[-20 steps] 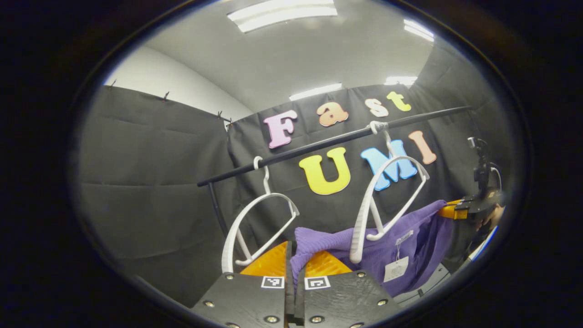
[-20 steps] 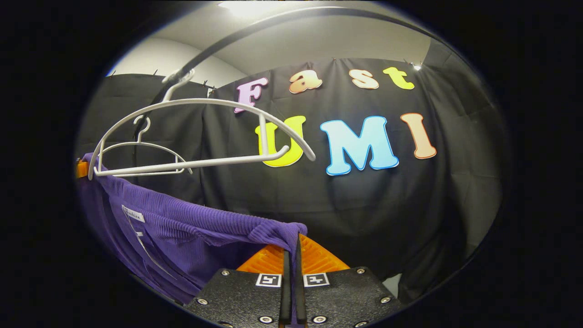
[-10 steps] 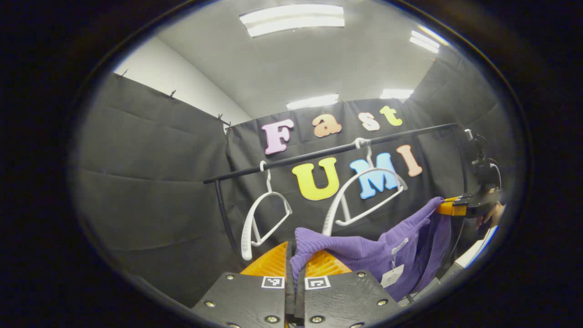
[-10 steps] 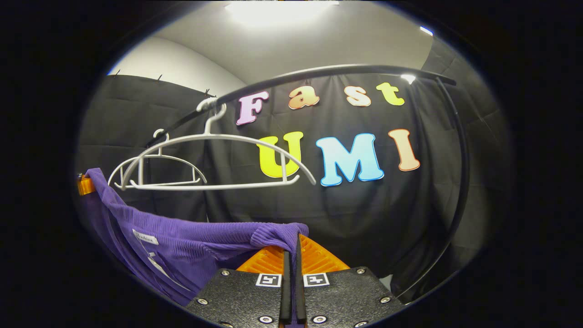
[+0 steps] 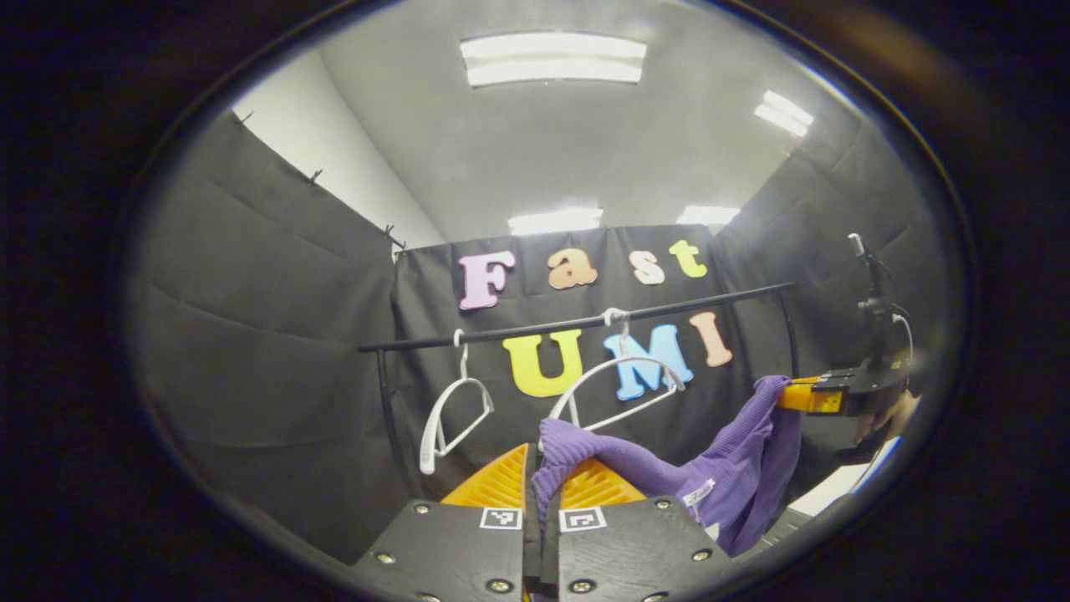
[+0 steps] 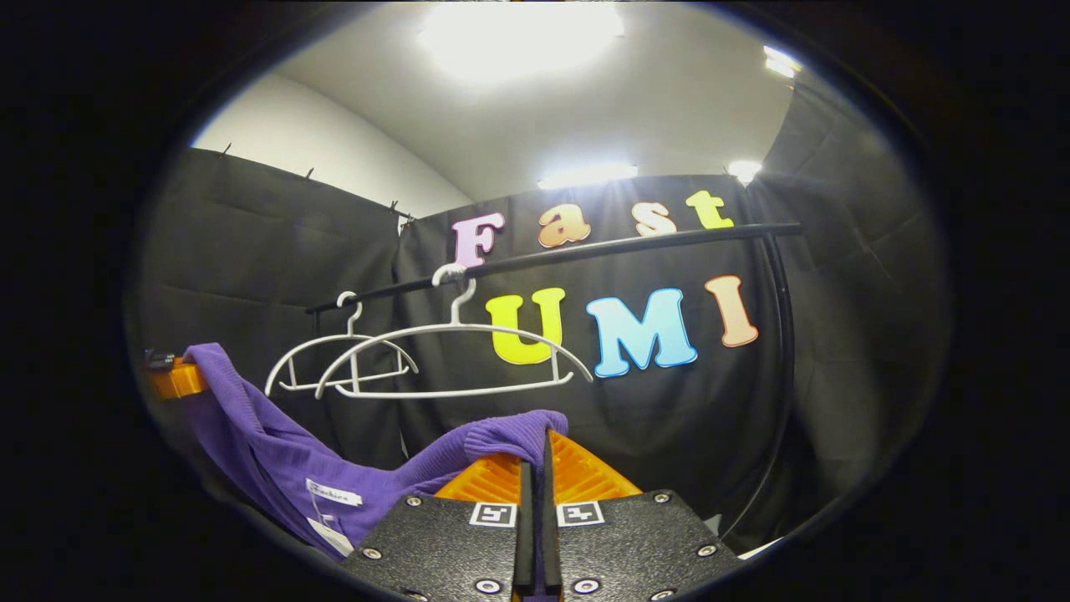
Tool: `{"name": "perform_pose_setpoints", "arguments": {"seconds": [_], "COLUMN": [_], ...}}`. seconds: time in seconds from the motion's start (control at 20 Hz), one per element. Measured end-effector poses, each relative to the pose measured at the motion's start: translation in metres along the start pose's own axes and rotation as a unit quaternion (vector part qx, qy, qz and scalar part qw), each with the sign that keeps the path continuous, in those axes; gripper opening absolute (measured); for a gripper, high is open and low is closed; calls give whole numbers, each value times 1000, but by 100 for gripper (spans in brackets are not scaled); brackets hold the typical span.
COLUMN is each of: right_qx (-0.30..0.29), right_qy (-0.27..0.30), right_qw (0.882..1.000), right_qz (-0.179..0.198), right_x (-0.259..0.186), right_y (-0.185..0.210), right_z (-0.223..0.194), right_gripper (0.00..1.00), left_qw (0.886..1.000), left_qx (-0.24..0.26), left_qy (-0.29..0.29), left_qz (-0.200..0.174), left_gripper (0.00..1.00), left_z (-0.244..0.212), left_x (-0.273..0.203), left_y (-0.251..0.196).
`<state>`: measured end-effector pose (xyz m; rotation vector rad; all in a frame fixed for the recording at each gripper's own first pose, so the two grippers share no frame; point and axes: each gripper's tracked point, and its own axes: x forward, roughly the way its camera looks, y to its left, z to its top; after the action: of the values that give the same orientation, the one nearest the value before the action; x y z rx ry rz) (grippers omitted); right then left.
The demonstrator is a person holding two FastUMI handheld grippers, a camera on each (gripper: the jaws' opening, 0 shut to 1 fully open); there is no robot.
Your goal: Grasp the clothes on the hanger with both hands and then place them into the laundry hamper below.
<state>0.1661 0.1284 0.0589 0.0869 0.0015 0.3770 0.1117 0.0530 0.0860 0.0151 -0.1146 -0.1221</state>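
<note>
A purple ribbed garment (image 5: pixel 710 468) hangs slack between my two grippers, off the hangers. My left gripper (image 5: pixel 542 468) is shut on one shoulder of it. Farther right in the left gripper view, the right gripper (image 5: pixel 807 395) pinches the other shoulder, held by a hand (image 5: pixel 878 414). In the right gripper view my right gripper (image 6: pixel 536 456) is shut on the purple garment (image 6: pixel 276 451), and the left gripper (image 6: pixel 171 378) holds its far end at the left. Two bare white hangers (image 5: pixel 614 389) (image 6: pixel 456 355) hang on the black rail (image 5: pixel 585 322). A white tag (image 6: pixel 330 493) dangles from the cloth.
The rail (image 6: pixel 602 247) runs across the back wall, with a black upright post (image 6: pixel 782 368) at its right end and another post (image 5: pixel 386 410) at its left end. A pale surface (image 5: pixel 840 489) shows low at the right. The hamper is out of sight.
Both grippers have drawn back from the rail with the garment; rail and hangers now look smaller and farther off. The cloth sags more between the two grippers.
</note>
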Motion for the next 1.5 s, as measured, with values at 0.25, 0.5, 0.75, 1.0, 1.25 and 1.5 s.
{"name": "perform_pose_setpoints", "arguments": {"seconds": [0.25, 0.5, 0.75, 1.0, 1.25, 1.5], "right_qx": [-2, -3, -4, -7, -13, -23], "right_qy": [-13, 3, 49, 109, 177, 246], "right_qw": [1000, 999, 998, 993, 984, 969], "right_qz": [22, 37, 47, 39, 30, 16], "right_x": [-33, -62, -75, -85, -96, -105], "right_y": [29, 58, 77, 80, 75, 58], "right_z": [14, -3, -50, -114, -181, -243], "right_gripper": [4, 3, 3, 3, 3, 4], "left_qw": [999, 998, 995, 991, 982, 969], "left_qx": [-21, -37, -61, -62, -67, -82], "left_qy": [3, 16, 52, 103, 163, 223], "left_qz": [-36, -55, -60, -65, -66, -63], "left_gripper": [0, 1, 1, 1, 1, 1], "left_z": [-9, -30, -71, -125, -190, -252], "left_x": [-12, -30, -39, -42, -49, -58], "left_y": [-35, -63, -82, -99, -112, -123]}}
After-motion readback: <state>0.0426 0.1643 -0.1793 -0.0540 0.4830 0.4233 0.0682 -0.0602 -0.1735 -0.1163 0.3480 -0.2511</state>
